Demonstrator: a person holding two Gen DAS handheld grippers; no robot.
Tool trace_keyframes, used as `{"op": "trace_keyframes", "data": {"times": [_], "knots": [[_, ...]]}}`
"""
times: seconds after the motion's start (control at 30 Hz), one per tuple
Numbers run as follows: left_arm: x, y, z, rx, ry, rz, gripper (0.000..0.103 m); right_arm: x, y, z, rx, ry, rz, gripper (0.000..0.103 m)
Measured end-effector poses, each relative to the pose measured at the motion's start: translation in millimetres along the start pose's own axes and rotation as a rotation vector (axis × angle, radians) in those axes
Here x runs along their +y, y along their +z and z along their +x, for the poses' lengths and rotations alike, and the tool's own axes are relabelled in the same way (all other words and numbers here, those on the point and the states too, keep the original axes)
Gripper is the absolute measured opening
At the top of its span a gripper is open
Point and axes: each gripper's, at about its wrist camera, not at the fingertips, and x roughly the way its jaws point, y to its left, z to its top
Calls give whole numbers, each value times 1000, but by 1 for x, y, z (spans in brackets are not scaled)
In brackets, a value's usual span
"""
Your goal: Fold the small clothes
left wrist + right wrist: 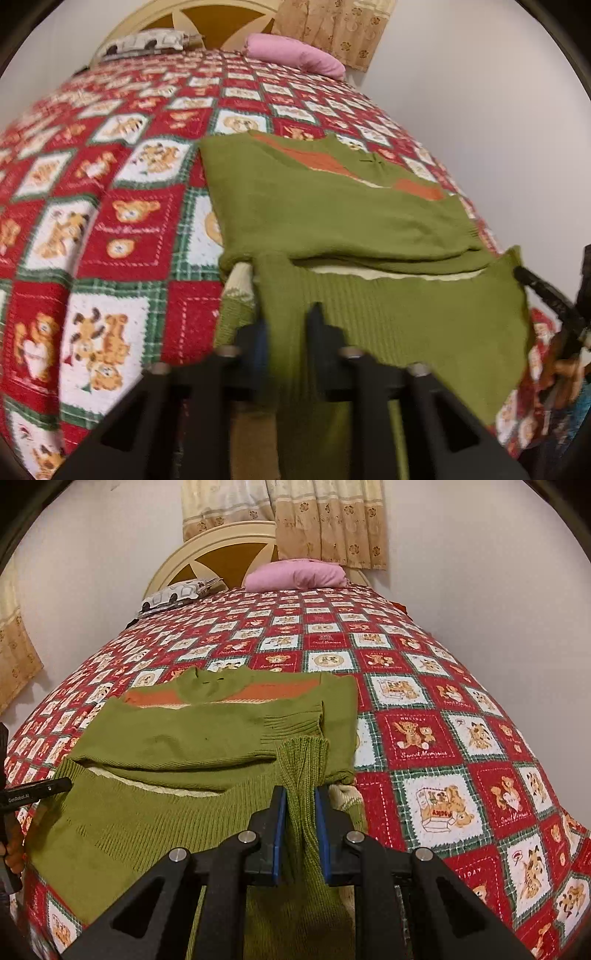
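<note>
Green knit sweater (177, 746) with an orange chest stripe lies on the bedspread (424, 738), near the foot of the bed, its sleeves folded across the body and its ribbed hem lifted toward both cameras. Right gripper (301, 805) is clenched on a bunched ribbed corner of the hem, which stands up between its blue pads (280, 834). Left gripper (286, 325) grasps the hem's other corner in the same way; the left wrist view is blurred, so the pads can hardly be made out, but the knit runs down between the two closed fingers.

Only the right wrist view shows the ribbed cuff of the upper sleeve and the left gripper's finger tip, printed with white lettering, at the hem's far edge, with a hand beneath it at the frame border. Only the left wrist view shows a cream inner layer (240, 280) peeking out under the sweater's side.

Beyond, the red and white teddy-bear bedspread runs up to a pink pillow (295, 576), a patterned pillow (177, 592), a cream headboard (221, 550) and beige flowered curtains (325, 524).
</note>
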Motion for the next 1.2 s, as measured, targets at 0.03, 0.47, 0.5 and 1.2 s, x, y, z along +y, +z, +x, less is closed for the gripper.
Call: {"op": "trace_keyframes", "data": {"times": [0.03,0.47,0.5,1.2], "knots": [[-2,0,0,0,10,5,10,0,0,0,2,0,2,15],[-24,11,-22,-69,99,80,7,5,9,-21,-54,-7,-8,15],[-25,14,-24,-73,95,80,7,6,12,-25,-67,-7,-13,15],[1,65,-22,-111,34,-84,6,8,59,-22,-143,-23,-32,15]]}}
